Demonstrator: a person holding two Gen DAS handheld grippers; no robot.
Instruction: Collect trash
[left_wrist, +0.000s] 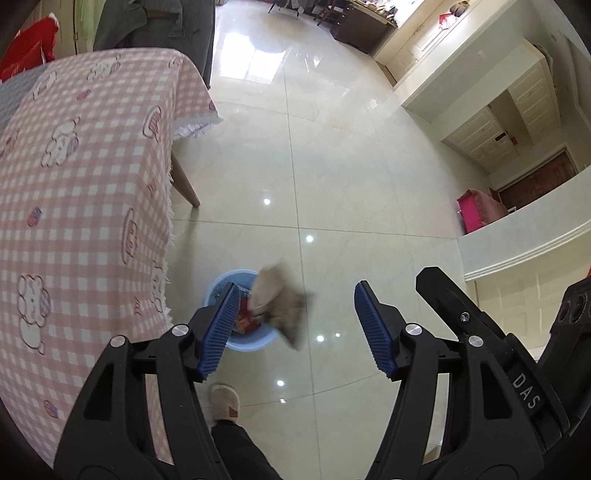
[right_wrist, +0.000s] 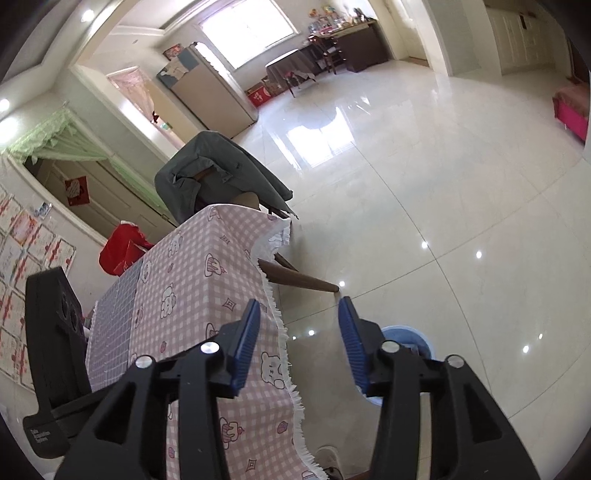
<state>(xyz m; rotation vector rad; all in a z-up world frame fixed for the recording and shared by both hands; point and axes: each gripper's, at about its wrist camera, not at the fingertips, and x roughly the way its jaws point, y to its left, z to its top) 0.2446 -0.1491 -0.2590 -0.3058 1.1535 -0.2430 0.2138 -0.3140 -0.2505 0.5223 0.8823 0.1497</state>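
In the left wrist view a light blue bin (left_wrist: 221, 288) stands on the tiled floor beside the table, with red wrappers (left_wrist: 245, 323) inside. A blurred, crumpled brown paper piece (left_wrist: 279, 302) hangs over the bin's right rim, touching neither gripper. My left gripper (left_wrist: 297, 288) is open above the bin, nothing between its blue pads. One black finger of my right gripper (left_wrist: 448, 299) shows at the right. In the right wrist view my right gripper (right_wrist: 300, 301) is open and empty, and the bin (right_wrist: 413, 334) peeks out behind its right finger.
A table under a pink checked cloth (left_wrist: 85, 177) fills the left, its wooden leg (left_wrist: 184, 182) near the bin. A chair draped with a grey jacket (right_wrist: 218, 166) stands at the table's far end. A slippered foot (left_wrist: 223, 400) is just before the bin. A pink stool (left_wrist: 476, 210) sits far right.
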